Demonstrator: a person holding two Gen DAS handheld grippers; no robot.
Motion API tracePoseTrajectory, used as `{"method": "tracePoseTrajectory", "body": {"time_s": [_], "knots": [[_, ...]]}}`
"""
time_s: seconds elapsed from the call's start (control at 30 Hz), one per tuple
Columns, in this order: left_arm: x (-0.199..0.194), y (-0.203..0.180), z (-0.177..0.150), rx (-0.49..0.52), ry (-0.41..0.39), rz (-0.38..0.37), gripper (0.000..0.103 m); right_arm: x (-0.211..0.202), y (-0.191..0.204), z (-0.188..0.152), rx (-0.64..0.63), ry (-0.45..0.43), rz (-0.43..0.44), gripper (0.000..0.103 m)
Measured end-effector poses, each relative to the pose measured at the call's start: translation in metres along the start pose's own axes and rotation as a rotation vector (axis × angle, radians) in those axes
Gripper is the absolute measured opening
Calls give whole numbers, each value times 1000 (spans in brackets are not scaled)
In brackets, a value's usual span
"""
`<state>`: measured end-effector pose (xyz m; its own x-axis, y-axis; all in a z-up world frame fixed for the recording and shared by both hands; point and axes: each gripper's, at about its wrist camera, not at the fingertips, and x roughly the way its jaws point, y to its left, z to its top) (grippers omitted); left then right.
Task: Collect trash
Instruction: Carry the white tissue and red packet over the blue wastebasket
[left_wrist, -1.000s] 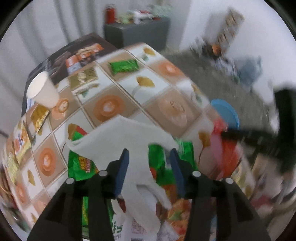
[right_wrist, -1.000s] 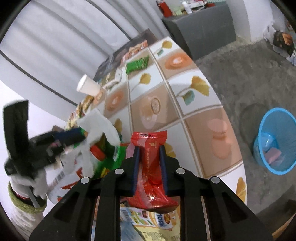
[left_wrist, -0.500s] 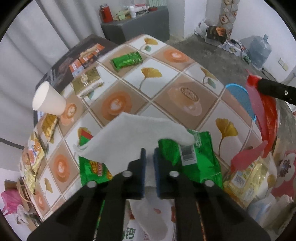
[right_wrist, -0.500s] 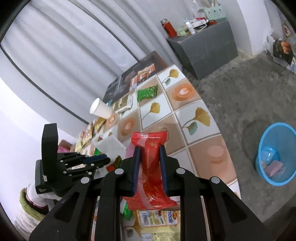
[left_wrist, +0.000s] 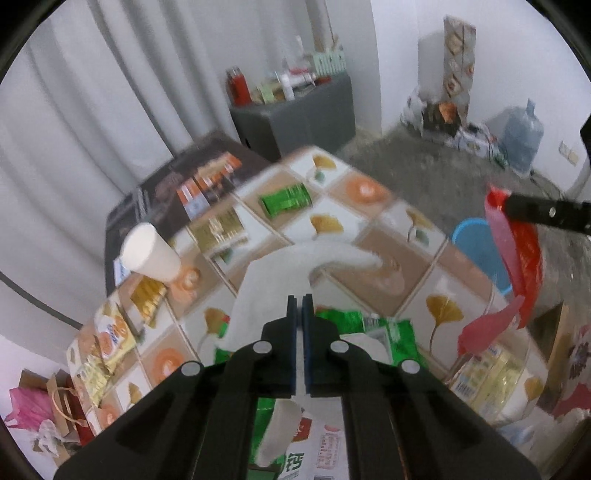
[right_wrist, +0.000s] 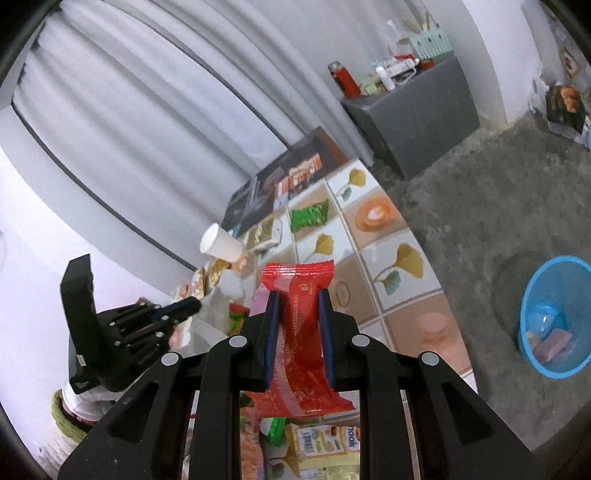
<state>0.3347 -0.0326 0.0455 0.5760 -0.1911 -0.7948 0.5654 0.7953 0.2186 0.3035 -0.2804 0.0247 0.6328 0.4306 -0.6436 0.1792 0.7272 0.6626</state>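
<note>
My left gripper (left_wrist: 299, 299) is shut on a white paper napkin (left_wrist: 280, 273) and holds it above the tiled table (left_wrist: 369, 192). My right gripper (right_wrist: 297, 295) is shut on a red snack wrapper (right_wrist: 301, 332), lifted over the table's edge; the wrapper also shows in the left wrist view (left_wrist: 517, 266). The left gripper shows at the left of the right wrist view (right_wrist: 184, 306). A blue trash basket (right_wrist: 554, 325) stands on the floor to the right, with a few items inside.
On the table lie a green wrapper (left_wrist: 286, 201), a tipped white paper cup (left_wrist: 147, 254), gold packets (left_wrist: 221, 225), a green packet (left_wrist: 373, 328) and more wrappers below the grippers. A grey cabinet (left_wrist: 295, 110) stands at the back by the curtain.
My left gripper closed on the napkin and lifted it. My right gripper rose with the red wrapper and now sits higher above the table.
</note>
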Motion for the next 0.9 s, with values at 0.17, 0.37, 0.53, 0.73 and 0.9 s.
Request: {"method": "tracePoseTrajectory", "body": {"time_s": [0.17,0.37,0.53,0.73,0.9], "knots": [[-35,4,10,-46,-87,-21,2,-18,-1,7,7,-46,20,19],[-65,-5,26,-75,-169,-96,2,-40,-10,11,26,-84,23,19],[-80,-33,41,-40,-204,-166,2,-64,-27,13,50,-125,1,19],[-81,-78,62,9,-200,-276,2,-100,-63,16,115,-192,-43,19],[-70,-124,82,54,-167,-366,2,-128,-96,14,172,-244,-97,19]]}}
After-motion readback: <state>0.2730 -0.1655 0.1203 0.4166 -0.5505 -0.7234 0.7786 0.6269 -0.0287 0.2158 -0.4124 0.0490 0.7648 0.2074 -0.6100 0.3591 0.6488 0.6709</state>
